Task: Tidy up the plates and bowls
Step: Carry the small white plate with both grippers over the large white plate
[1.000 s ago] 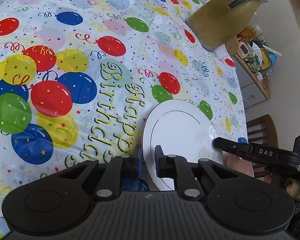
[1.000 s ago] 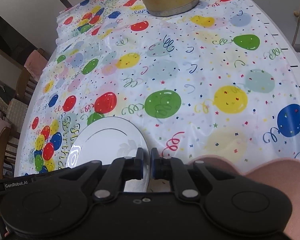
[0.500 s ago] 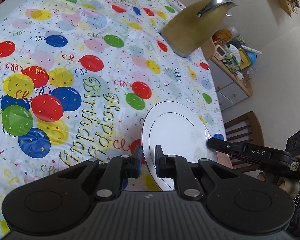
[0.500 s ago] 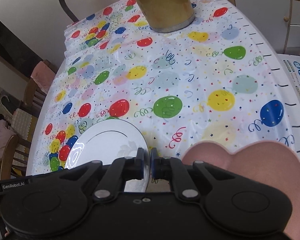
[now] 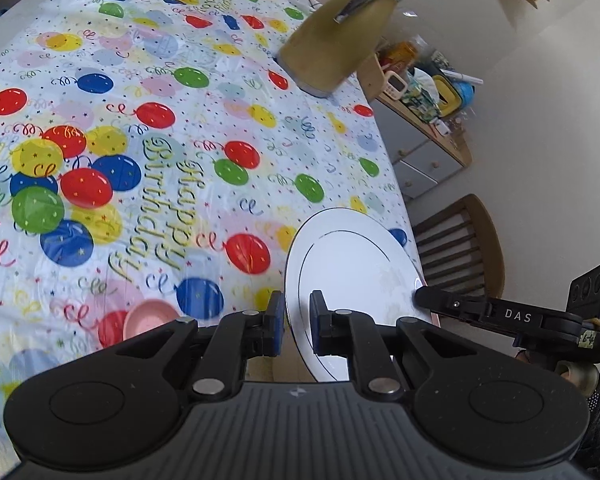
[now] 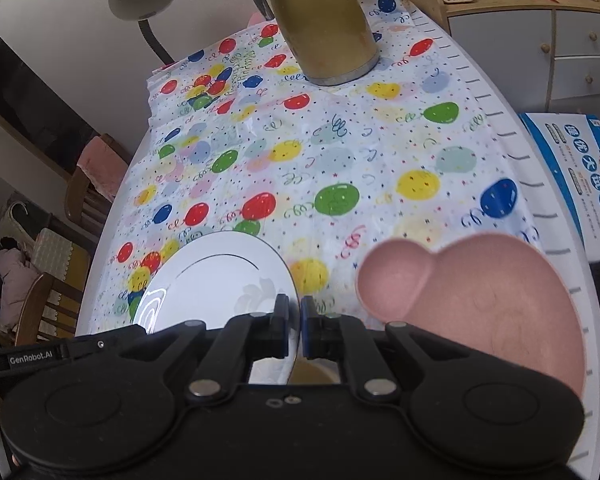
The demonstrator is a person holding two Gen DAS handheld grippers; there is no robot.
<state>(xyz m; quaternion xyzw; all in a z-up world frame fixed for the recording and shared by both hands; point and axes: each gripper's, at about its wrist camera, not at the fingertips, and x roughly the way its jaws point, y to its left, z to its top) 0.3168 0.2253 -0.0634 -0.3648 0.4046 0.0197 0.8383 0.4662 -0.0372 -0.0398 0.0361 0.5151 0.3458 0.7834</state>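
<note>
Both grippers grip one white plate (image 5: 352, 264) between them; our left gripper (image 5: 294, 322) has its blue pads pinched on the plate's near rim, and our right gripper (image 6: 295, 322), jaws nearly together, clamps the opposite rim; we see its black finger touching the far edge in the left view. We hold the plate lifted clear of the balloon-print tablecloth (image 5: 148, 128), near the table's edge; a pink heart-shaped dish (image 6: 480, 300) sits on the cloth just beside the right gripper; a gold jug (image 6: 324, 28) stands well apart at the far end; a wooden chair (image 5: 460, 240) stands beyond the table.
</note>
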